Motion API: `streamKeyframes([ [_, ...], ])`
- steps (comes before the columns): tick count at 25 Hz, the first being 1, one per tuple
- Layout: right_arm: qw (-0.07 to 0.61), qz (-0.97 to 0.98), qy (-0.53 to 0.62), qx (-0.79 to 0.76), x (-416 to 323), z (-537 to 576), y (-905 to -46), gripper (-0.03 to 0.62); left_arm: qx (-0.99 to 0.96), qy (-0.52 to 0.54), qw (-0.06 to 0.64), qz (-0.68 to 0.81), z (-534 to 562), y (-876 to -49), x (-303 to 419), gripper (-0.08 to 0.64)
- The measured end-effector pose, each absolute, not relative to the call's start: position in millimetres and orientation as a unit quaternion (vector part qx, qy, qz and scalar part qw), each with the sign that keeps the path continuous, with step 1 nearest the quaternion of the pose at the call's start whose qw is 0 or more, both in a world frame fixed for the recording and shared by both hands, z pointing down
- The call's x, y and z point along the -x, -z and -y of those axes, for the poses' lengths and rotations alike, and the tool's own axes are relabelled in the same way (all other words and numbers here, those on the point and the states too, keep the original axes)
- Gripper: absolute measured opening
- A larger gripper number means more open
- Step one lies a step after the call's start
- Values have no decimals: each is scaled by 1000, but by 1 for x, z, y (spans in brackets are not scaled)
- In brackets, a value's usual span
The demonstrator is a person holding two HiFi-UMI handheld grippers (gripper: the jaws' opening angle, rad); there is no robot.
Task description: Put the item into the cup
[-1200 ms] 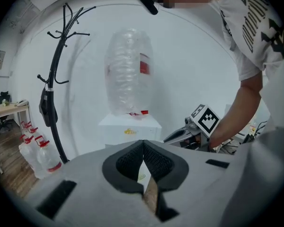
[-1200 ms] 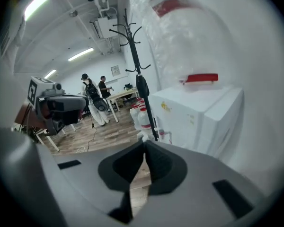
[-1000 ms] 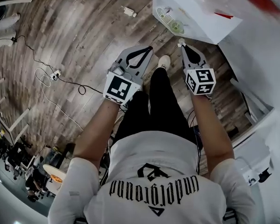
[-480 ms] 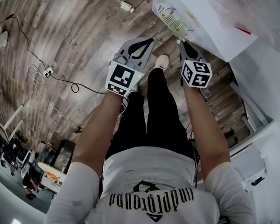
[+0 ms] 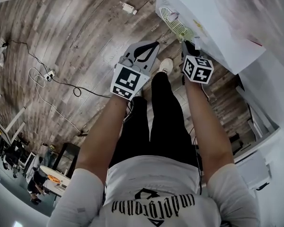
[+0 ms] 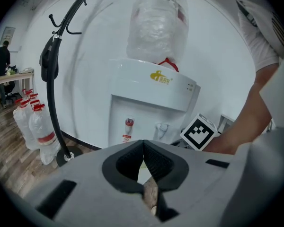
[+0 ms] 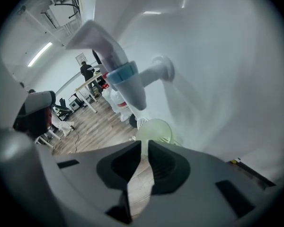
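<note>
A pale green translucent cup [image 7: 155, 130] stands in front of my right gripper [image 7: 144, 148], under the dispenser's blue tap [image 7: 125, 82]. The cup's near wall runs down into the gap between the jaws. Those jaws are opening, and the pads look to have come off the wall. In the head view the cup [image 5: 192, 33] sits by the white drip grille [image 5: 173, 20], at the tip of the right gripper [image 5: 185, 44]. My left gripper [image 5: 154, 45] hangs beside it over the floor, tips together and empty. Its shut tips [image 6: 143, 144] point at the dispenser front.
The white water dispenser [image 6: 151, 103] carries an upturned bottle [image 6: 156, 27]. A black coat stand [image 6: 57, 79] and several spare water bottles [image 6: 38, 131] stand to its left. A power strip and cable [image 5: 49, 74] lie on the wood floor. The person's legs [image 5: 154, 117] are below.
Both grippers have moved forward and up towards the dispenser. The right one has brought the green cup beside the drip grille, and its jaws have parted a little.
</note>
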State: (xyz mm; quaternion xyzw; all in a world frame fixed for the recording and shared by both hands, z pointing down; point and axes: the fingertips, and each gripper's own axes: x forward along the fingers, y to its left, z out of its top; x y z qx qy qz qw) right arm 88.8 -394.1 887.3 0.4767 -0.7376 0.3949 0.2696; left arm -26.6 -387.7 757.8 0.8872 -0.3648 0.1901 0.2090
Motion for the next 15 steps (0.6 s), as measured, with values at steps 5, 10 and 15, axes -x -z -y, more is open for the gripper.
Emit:
streamKeyframes([
  [5, 273, 734, -397, -478, -88, 393, -892, 101, -887, -189, 216, 362, 385, -760, 25, 8],
  [10, 272, 736, -393, -479, -87, 388, -882, 117, -889, -186, 213, 359, 383, -750, 25, 8],
  [15, 266, 744, -383, -478, -82, 381, -861, 123, -895, -184, 200, 355, 376, -731, 28, 8],
])
